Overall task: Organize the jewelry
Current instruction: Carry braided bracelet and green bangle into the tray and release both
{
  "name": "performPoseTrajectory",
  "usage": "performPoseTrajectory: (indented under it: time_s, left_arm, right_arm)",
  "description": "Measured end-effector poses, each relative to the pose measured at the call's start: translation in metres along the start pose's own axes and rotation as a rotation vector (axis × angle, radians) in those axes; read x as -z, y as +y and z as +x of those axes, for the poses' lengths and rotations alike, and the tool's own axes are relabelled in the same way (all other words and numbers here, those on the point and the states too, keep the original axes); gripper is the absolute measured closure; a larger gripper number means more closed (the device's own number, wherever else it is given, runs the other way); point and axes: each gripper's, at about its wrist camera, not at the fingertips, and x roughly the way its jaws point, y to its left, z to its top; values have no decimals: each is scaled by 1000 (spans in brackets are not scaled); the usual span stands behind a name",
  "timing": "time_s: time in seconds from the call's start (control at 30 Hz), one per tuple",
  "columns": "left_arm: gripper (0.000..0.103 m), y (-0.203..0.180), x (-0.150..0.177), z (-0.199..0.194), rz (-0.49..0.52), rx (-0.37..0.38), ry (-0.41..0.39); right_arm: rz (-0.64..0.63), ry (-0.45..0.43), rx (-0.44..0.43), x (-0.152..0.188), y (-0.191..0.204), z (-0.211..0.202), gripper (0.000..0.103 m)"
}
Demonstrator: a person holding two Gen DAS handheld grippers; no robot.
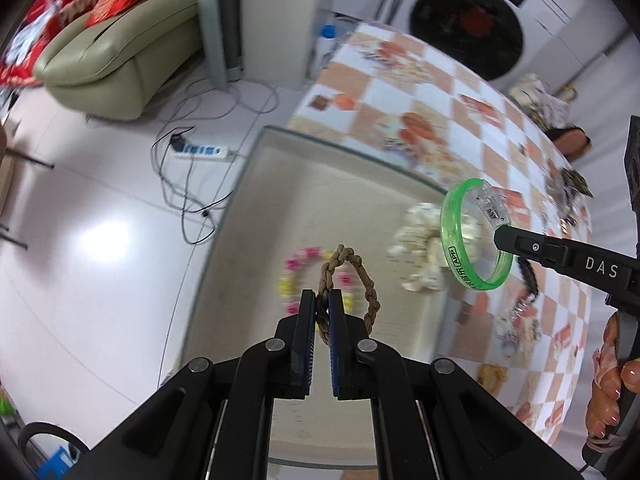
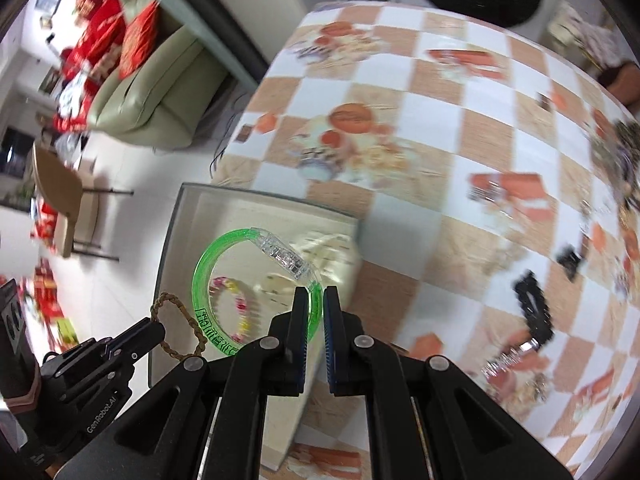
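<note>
Left gripper (image 1: 322, 300): jaws narrow, clamped on a brown braided cord bracelet (image 1: 348, 280), whose loop stands up between and past the fingertips, held in the air above a shallow beige tray (image 1: 256, 184). Right gripper (image 2: 316, 300): jaws narrow, pinching the band of a translucent green bangle (image 2: 208, 280) with a clear plastic clasp section; the ring projects forward and left of the fingertips, also above the tray. In the tray: a pink-and-yellow beaded bracelet (image 1: 296, 264), blurred, directly beyond the left fingertips, and a cream scrunchie-like item (image 1: 424, 248) near the tray's right side, seen partly through the green ring. Tray sits at the left edge of a table under an orange-and-white checked cloth (image 2: 440, 140). On the cloth, well to the right: a black chain-like piece (image 2: 532, 304) and a sparkling clear piece (image 2: 508, 356), both blurred.
</note>
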Motion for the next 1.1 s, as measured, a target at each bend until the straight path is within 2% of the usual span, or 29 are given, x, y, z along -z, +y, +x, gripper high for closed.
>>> performPoseTrajectory:
  time_s: [0.13, 0.33, 0.77, 1.03, 1.1]
  left_arm:
    - [93, 19, -1, 17, -39, -11, 21]
    - [93, 25, -6, 40, -41, -32, 38]
    - [92, 29, -9, 73, -19, -95, 74]
    - [92, 20, -6, 77, 10, -152, 88]
    - [92, 18, -6, 76, 21, -162, 87]
  right_arm:
    - [-36, 36, -1, -13, 23, 24, 95]
    - [-71, 71, 21, -28, 44, 58, 95]
    - [3, 120, 91, -38, 33, 101, 95]
    - [5, 134, 87, -40, 32, 108, 94]
    - [10, 139, 74, -41, 30, 108, 90]
